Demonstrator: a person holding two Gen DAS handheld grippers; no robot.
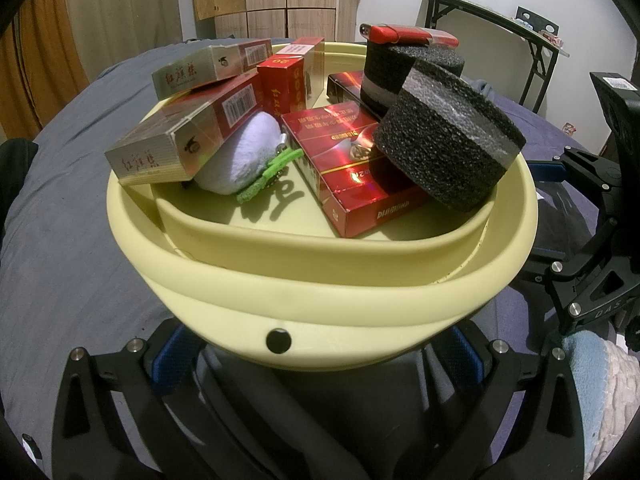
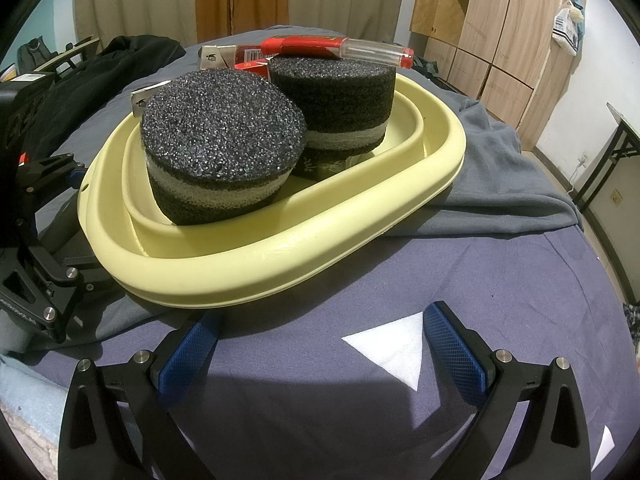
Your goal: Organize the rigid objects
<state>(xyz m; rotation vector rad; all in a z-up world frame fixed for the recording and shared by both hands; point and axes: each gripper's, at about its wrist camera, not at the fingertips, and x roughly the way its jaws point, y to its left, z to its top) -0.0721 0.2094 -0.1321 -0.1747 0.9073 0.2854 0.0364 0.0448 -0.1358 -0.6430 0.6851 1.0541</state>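
My left gripper (image 1: 316,344) open, pads either side of basin (image 1: 320,280) near rim | my right gripper (image 2: 324,344) open, over bedsheet (image 2: 500,280) just beside basin | basin on bed: cartons (image 1: 360,176), two foam discs (image 2: 224,152), lighter (image 2: 340,46) atop far disc

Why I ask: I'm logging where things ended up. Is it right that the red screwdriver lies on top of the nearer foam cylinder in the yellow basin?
Not quite: the red screwdriver lies on the farther foam cylinder, not the nearer one. The right wrist view shows it. Both stand in the yellow basin.
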